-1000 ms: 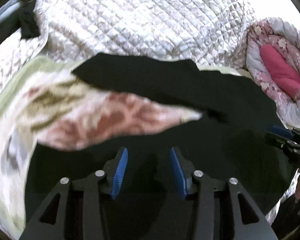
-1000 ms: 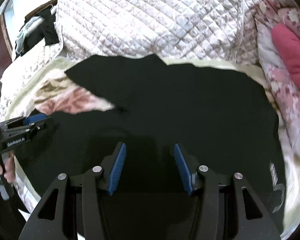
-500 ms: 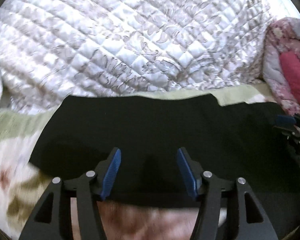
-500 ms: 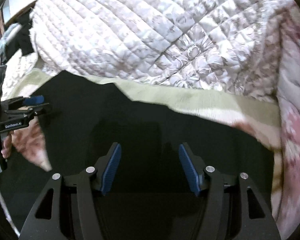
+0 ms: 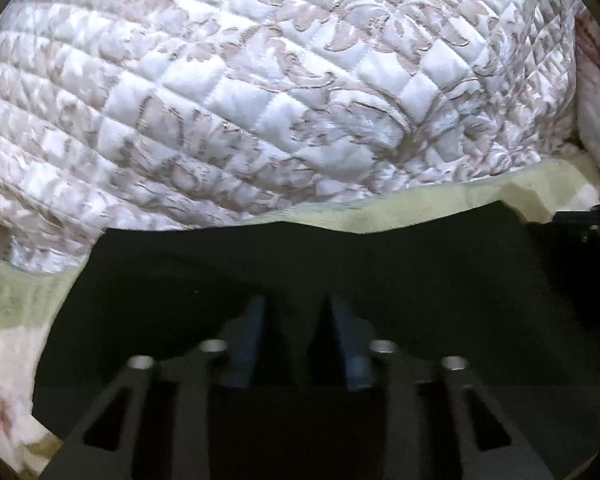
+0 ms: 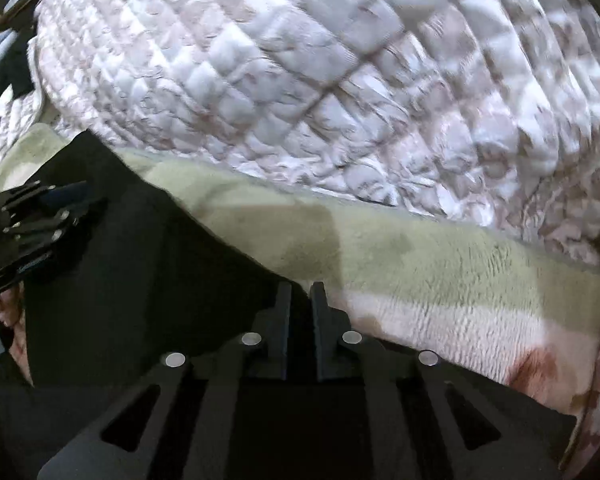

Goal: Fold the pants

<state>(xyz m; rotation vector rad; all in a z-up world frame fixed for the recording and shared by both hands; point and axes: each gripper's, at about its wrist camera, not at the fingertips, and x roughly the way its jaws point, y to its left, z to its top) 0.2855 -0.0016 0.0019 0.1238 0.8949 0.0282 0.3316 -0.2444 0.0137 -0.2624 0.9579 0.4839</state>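
Note:
Black pants (image 5: 300, 264) lie spread on a green and pink fleece blanket (image 5: 440, 204). My left gripper (image 5: 298, 312) is low over the pants near their far edge, its blue pads partly closed with a gap and black cloth between them. My right gripper (image 6: 300, 294) is nearly shut at the far right edge of the pants (image 6: 140, 264), the fingers pinching black cloth where it meets the blanket (image 6: 440, 272). The left gripper also shows in the right wrist view (image 6: 48, 208), and the right one at the edge of the left wrist view (image 5: 596, 220).
A quilted white and beige bedspread (image 5: 280, 80) rises in a big heap right behind the pants and shows in the right wrist view (image 6: 340, 80) too. A pink flowered quilt (image 5: 596, 120) lies at the far right. Dark clothes (image 6: 4, 60) hang at the far left.
Both grippers moved forward and down to the far edge of the pants. The right gripper's fingers closed from wide open to nearly shut on the cloth. The left gripper's fingers narrowed.

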